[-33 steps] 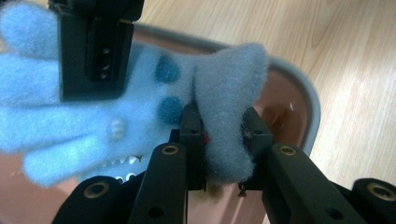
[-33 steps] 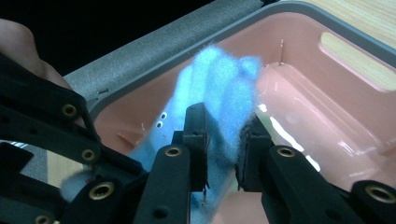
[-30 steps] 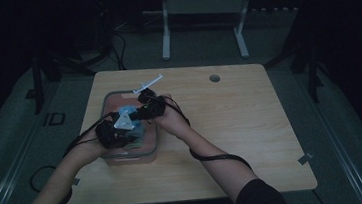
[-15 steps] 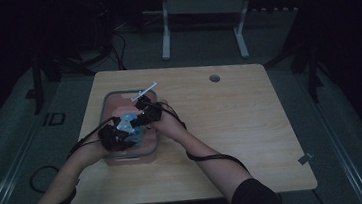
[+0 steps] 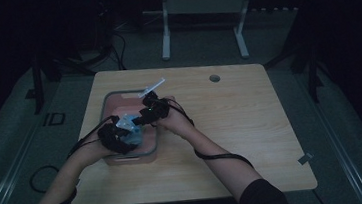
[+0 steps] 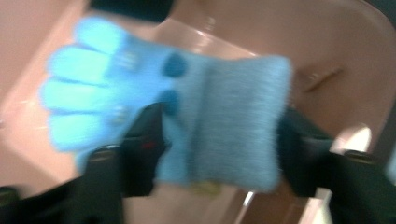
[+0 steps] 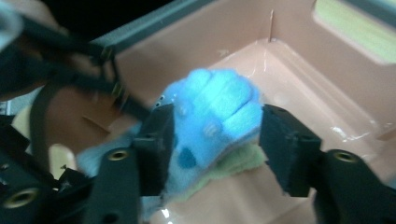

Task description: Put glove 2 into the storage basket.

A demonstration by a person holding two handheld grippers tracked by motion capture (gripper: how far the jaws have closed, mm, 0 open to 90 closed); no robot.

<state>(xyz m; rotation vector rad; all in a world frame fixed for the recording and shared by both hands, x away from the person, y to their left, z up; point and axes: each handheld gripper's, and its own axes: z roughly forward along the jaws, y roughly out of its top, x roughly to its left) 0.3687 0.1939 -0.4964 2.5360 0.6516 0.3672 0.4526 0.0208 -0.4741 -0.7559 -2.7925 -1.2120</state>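
Over the pink plastic tub (image 5: 118, 99) on the wooden surface (image 5: 231, 127), the left gripper (image 6: 212, 140) is clamping its jaws on the cuff of a fuzzy light-blue toe sock (image 6: 187, 102), holding it taut while the right gripper (image 7: 215, 140) is bracketing its toe end with jaws parted, seemingly ready to take hold.

Fixed high camera overhead, facing twelve o'clock and down across the wooden table (image 5: 232, 137), two gripper cameras close inside the pink bin (image 5: 118, 100), both sharing the blue glove (image 6: 177, 107) with the high view

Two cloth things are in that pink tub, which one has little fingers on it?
The bright blue glove, held between the hand-held grippers, shows stubby fingers and dark dots. The greenish cloth beneath it looks flat and fingerless.
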